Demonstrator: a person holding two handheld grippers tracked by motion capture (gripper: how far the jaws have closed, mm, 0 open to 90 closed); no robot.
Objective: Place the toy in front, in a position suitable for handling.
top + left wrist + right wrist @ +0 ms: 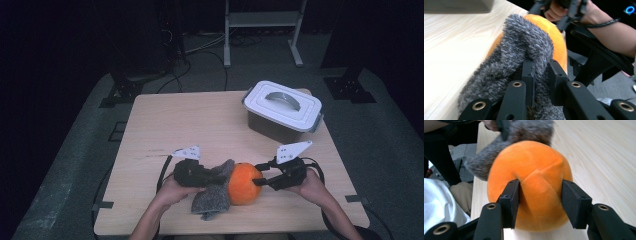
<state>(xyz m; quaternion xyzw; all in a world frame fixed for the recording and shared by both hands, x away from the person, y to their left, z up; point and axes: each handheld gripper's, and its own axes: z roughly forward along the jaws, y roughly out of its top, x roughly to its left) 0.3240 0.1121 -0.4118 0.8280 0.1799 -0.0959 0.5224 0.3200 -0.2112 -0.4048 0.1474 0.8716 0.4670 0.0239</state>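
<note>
The grey sock (214,195) lies near the table's (165,125) front edge, its long axis running from that edge up to the orange ball (243,183), the left gripper (216,176) pinching it from the left while the right gripper (258,181), reaching level from the right, squeezes the ball.

No text, label, brand, number or sign can be read anywhere — not on the white-lidded grey plastic storage box (283,111), not on the pale wooden counter (175,125), and not on the round orange plush ball (531,182) or the fuzzy grey cloth (509,65).
</note>
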